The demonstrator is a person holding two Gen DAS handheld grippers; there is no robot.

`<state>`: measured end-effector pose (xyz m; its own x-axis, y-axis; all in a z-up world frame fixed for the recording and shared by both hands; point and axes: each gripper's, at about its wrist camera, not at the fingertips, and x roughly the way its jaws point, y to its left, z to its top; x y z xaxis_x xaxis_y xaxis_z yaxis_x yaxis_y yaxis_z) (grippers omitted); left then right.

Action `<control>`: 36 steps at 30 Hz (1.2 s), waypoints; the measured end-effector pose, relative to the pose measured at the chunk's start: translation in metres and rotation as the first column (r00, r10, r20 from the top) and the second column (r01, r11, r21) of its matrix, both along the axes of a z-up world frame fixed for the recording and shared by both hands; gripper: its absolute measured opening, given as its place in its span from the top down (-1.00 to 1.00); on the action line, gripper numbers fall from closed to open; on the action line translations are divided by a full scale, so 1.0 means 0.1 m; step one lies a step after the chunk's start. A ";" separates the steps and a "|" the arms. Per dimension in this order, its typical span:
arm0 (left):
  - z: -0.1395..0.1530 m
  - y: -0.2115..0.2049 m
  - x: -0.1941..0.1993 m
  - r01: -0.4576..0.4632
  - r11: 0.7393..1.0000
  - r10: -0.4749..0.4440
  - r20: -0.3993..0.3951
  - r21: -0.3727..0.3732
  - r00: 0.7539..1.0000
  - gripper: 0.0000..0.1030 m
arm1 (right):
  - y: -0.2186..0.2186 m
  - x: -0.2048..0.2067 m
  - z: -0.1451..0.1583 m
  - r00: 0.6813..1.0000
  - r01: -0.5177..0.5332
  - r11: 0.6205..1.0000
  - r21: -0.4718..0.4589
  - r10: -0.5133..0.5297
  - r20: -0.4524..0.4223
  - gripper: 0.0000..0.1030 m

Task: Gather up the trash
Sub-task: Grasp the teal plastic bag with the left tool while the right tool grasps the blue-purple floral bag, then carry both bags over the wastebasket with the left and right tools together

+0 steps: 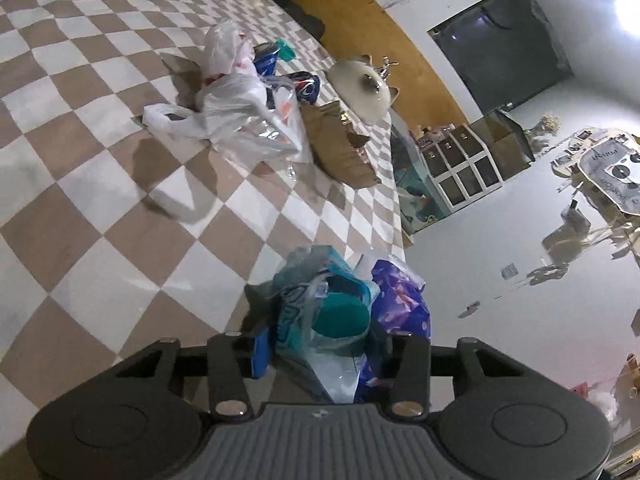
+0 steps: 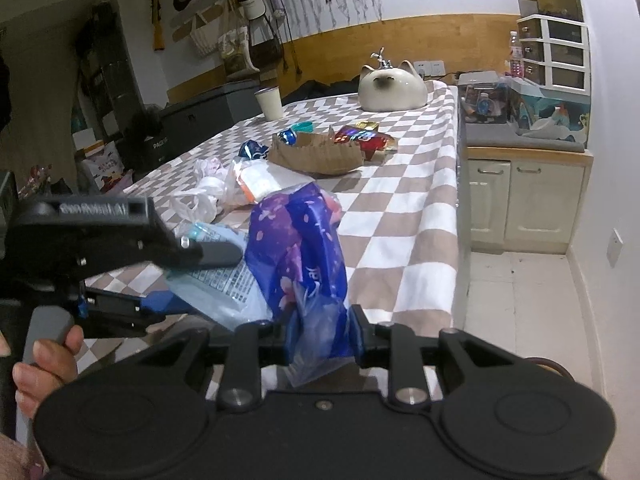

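On the checkered table [image 2: 404, 216] my right gripper [image 2: 320, 332] is shut on a purple-blue plastic wrapper [image 2: 300, 248] that stands up from between its fingers. My left gripper [image 2: 200, 280] comes in from the left, its jaws above and below a clear, teal-printed plastic wrapper [image 2: 224, 280] and pressing on it. In the left wrist view the left gripper [image 1: 328, 344] holds that clear teal wrapper [image 1: 320, 312], with the purple wrapper [image 1: 400, 304] pressed against its right side. More trash lies farther along: white plastic bags [image 1: 240, 108], a brown paper bag [image 2: 316, 156] and shiny foil wrappers [image 2: 368, 138].
A cat-shaped ceramic piece [image 2: 392, 88] and a cream cup [image 2: 270, 102] stand at the table's far end. The table edge drops to a tiled floor [image 2: 520, 300] on the right, by cream cabinets [image 2: 524, 200]. A person's hand [image 2: 48, 356] grips the left gripper's handle.
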<state>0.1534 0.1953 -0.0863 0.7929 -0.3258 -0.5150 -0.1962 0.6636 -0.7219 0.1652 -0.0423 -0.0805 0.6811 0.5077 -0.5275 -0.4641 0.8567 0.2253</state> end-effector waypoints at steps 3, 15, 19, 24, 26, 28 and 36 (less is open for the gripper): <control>0.05 -0.06 -0.06 0.008 0.999 -0.009 0.026 0.037 1.000 0.16 | -0.06 -0.03 0.04 1.000 0.012 1.000 0.009 -0.012 0.009 0.51; 0.45 -0.43 -0.52 -0.096 0.903 0.027 0.168 0.418 0.985 0.17 | -0.35 -0.18 0.25 0.994 0.064 0.997 0.049 -0.068 0.080 0.56; 0.55 -0.58 -0.67 -0.117 0.856 0.016 0.201 0.504 0.980 0.17 | -0.45 -0.26 0.33 0.991 0.077 0.995 0.062 -0.083 0.107 0.56; 0.65 -0.76 -0.83 -0.137 0.810 0.004 0.229 0.570 0.974 0.17 | -0.60 -0.38 0.43 0.984 0.094 0.993 0.078 -0.105 0.141 0.57; 0.69 -0.83 -0.87 -0.138 0.801 -0.004 0.235 0.583 0.972 0.17 | -0.66 -0.43 0.47 0.981 0.104 0.991 0.081 -0.116 0.157 0.57; 0.72 -0.90 -0.93 -0.138 0.792 -0.013 0.241 0.595 0.970 0.17 | -0.74 -0.50 0.50 0.977 0.115 0.990 0.084 -0.128 0.172 0.57; 0.81 -1.22 -1.00 -0.113 0.776 -0.070 0.262 0.620 0.962 0.17 | -1.12 -0.72 0.58 0.956 0.175 0.980 0.099 -0.193 0.219 0.57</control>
